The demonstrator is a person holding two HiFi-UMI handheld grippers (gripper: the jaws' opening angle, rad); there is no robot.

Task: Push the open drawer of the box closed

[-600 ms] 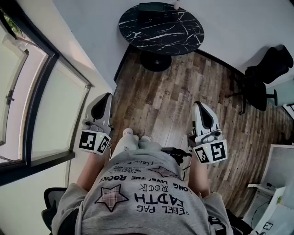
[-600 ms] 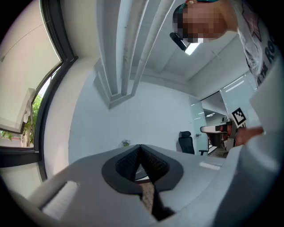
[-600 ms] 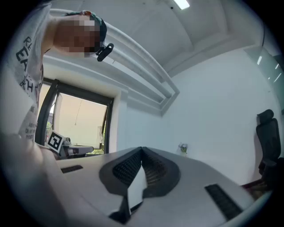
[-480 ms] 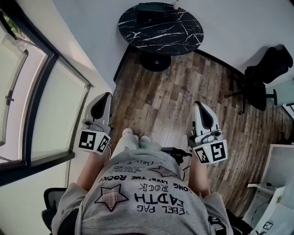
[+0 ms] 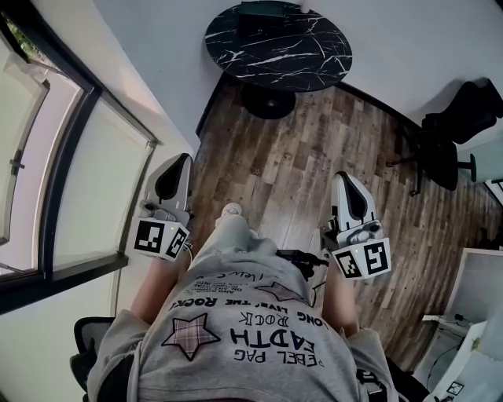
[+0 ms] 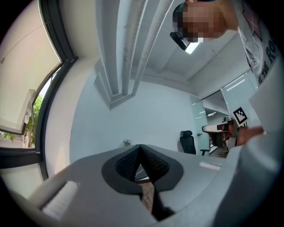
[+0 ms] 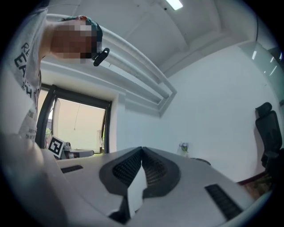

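Note:
A dark box [image 5: 263, 9] sits at the far side of a round black marble table [image 5: 275, 51], cut by the head view's top edge; its drawer cannot be made out. I stand well back from it on the wood floor. My left gripper [image 5: 183, 162] is held at my left hip, and my right gripper [image 5: 340, 179] at my right hip, both pointing toward the table. In the left gripper view the jaws [image 6: 140, 146] meet at the tip with nothing between them. The right gripper [image 7: 142, 149] is likewise shut and empty.
A large window [image 5: 47, 157] runs along the left wall. A black office chair [image 5: 452, 129] stands at the right, and a white desk [image 5: 479, 306] fills the lower right corner. A small plant [image 7: 183, 146] shows against the far white wall.
One foot has stepped forward toward the table, and the head view has shifted slightly. Both grippers stay shut at my sides.

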